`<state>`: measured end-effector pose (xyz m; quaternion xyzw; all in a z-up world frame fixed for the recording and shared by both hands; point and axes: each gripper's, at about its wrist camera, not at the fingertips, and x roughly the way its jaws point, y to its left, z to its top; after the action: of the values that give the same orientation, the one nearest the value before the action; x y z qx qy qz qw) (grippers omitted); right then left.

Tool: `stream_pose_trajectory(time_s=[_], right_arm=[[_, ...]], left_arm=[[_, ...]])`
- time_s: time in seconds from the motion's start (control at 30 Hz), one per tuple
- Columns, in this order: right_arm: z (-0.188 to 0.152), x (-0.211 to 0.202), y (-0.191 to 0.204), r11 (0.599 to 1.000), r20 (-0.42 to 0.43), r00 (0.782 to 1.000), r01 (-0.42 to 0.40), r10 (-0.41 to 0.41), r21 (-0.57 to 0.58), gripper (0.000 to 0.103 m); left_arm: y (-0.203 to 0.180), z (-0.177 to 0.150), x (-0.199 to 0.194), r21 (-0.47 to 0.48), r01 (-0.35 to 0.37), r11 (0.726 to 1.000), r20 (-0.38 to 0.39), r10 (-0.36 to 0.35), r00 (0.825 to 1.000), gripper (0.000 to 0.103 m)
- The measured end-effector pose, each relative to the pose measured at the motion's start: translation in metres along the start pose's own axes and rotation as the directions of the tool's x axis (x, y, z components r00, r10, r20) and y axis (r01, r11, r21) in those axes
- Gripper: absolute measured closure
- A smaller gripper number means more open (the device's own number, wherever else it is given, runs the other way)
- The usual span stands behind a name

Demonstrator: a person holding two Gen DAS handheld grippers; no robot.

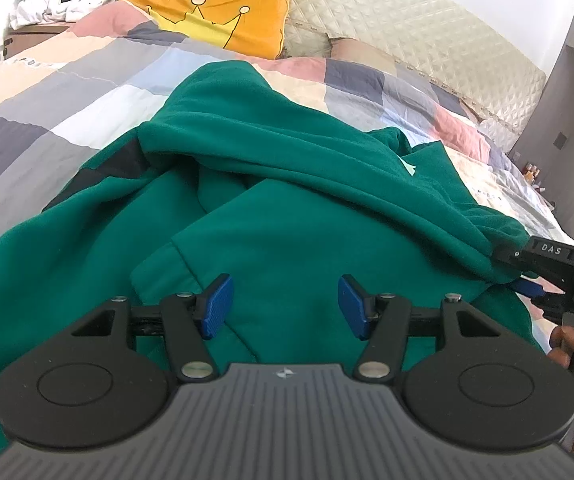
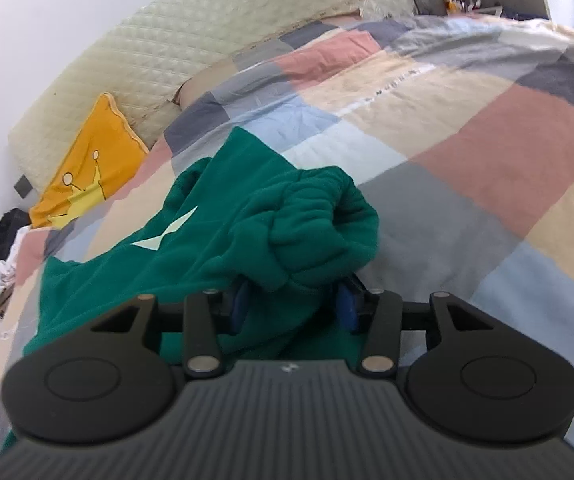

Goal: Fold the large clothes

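Nearest, the left gripper (image 1: 285, 306) hangs wide and empty over the green sweatshirt (image 1: 271, 216). The right gripper (image 2: 293, 306) has a bunched sleeve (image 2: 319, 224) between its blue pads, apparently gripped. The garment lies on the patchwork duvet (image 2: 487, 152); a sleeve fold seems underway. Next: lay the sleeve across, release. Beyond, an orange cushion (image 1: 215, 16).
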<state>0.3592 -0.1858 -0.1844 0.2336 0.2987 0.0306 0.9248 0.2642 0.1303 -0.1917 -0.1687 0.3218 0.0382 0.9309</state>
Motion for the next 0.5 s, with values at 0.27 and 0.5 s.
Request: stream_pose_trajectory(time_s=[0.27, 0.5], right_arm=[[-0.002, -0.031, -0.008, 1.0, -0.063, 0.998, -0.024, 0.023, -0.01, 0.055], [-0.005, -0.076, -0.007, 0.995, -0.056, 0.996, -0.068, 0.064, -0.069, 0.054]], left_arm=[[-0.01, -0.003, -0.005, 0.018, 0.031, 0.999, -0.003, -0.031, 1.0, 0.039], [-0.026, -0.014, -0.024, 0.065, 0.028, 0.997, 0.022, -0.03, 0.999, 0.039]])
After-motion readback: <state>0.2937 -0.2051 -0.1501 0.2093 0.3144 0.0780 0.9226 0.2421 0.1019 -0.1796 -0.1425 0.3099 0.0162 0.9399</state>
